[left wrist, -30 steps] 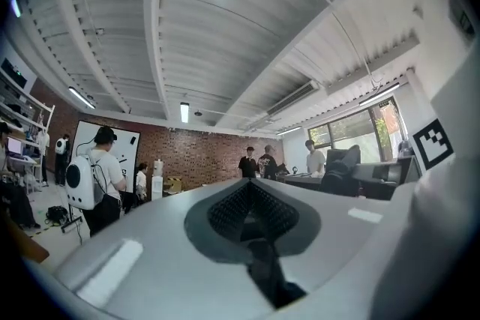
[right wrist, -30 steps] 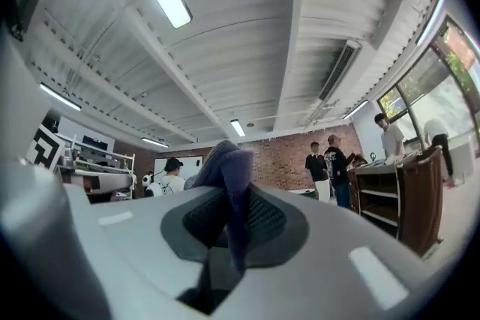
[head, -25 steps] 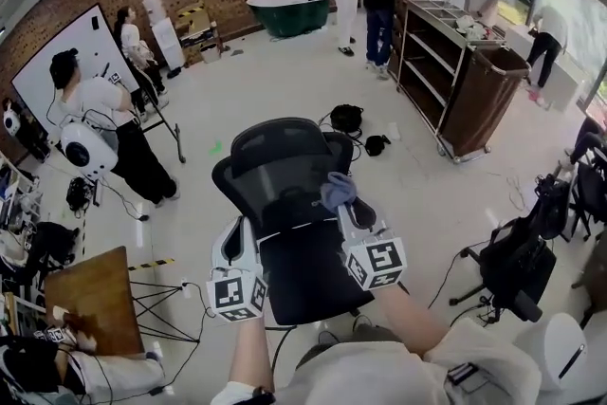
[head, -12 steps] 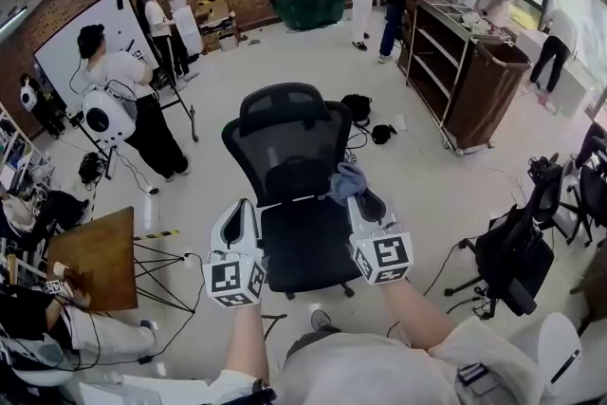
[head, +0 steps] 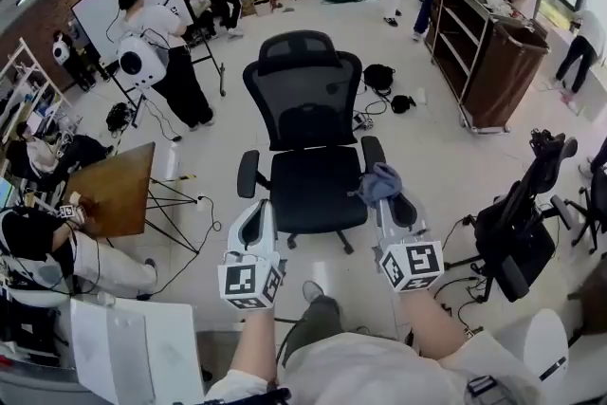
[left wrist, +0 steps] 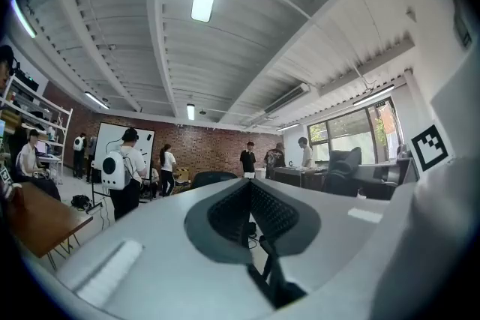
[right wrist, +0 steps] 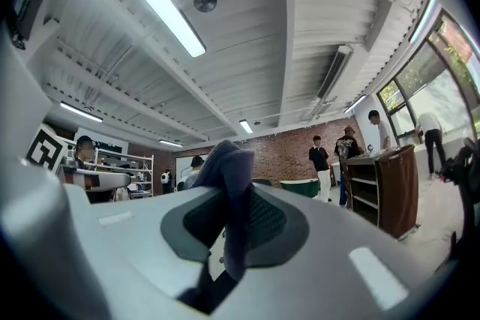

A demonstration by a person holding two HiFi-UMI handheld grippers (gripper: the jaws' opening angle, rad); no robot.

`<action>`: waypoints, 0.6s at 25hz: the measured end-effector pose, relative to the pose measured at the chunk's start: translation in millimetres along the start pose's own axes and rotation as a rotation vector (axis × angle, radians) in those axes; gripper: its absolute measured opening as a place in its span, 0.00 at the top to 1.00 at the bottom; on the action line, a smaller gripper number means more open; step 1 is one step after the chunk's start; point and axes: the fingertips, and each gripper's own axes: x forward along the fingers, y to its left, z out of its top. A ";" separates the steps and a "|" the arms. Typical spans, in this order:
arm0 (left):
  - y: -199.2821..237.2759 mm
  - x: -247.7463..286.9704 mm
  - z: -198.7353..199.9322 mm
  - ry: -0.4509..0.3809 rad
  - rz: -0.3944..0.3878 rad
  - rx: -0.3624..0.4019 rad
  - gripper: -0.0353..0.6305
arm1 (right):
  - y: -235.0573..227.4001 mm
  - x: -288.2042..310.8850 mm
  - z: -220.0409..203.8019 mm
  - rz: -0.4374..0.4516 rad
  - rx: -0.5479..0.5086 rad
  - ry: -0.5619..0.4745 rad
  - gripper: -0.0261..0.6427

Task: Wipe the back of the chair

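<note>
A black mesh office chair [head: 305, 109] stands in the middle of the floor, its front facing me and its backrest on the far side. Both grippers are held short of its seat, apart from it. My right gripper [head: 387, 200] is shut on a blue-grey cloth [head: 379, 182], which bunches up over the jaw tips; the right gripper view shows the cloth [right wrist: 229, 168] pinched in the right gripper [right wrist: 232, 200]. My left gripper [head: 258, 213] hovers by the chair's left armrest. In the left gripper view the left gripper [left wrist: 252, 197] has its jaws all but together, with nothing between them.
A wooden table [head: 109, 190] on a tripod stands at the left, and a brown trolley [head: 493, 62] at the right. Another black chair [head: 522, 223] is near my right arm. Bags [head: 379, 76] lie behind the chair. A person with a white backpack [head: 156, 52] and others stand further back.
I have backed away from the chair: it now lies farther from both grippers and shows whole. The right gripper still holds the cloth; the left stays empty.
</note>
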 end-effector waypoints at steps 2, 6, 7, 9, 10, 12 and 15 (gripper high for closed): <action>-9.1 -17.9 15.1 -0.010 0.006 0.013 0.87 | 5.8 -19.2 12.2 -0.001 0.012 -0.004 0.89; -16.3 -37.0 23.5 0.004 -0.001 0.011 0.87 | 15.1 -31.5 26.2 0.000 0.018 -0.013 0.89; -16.2 -42.3 26.1 0.002 0.002 0.004 0.87 | 17.6 -34.0 28.0 -0.001 0.023 -0.007 0.89; -15.5 -53.2 37.1 -0.015 0.011 -0.004 0.87 | 25.1 -39.4 34.6 -0.003 0.020 0.003 0.89; -15.5 -58.1 44.2 -0.024 0.012 -0.005 0.87 | 30.2 -41.7 39.2 -0.003 0.015 0.006 0.89; -16.6 -66.9 59.6 -0.044 0.009 -0.002 0.87 | 42.2 -44.6 49.8 0.003 0.003 0.000 0.89; -16.8 -74.7 63.2 -0.046 0.007 0.007 0.87 | 52.2 -42.0 51.9 0.007 0.002 -0.014 0.89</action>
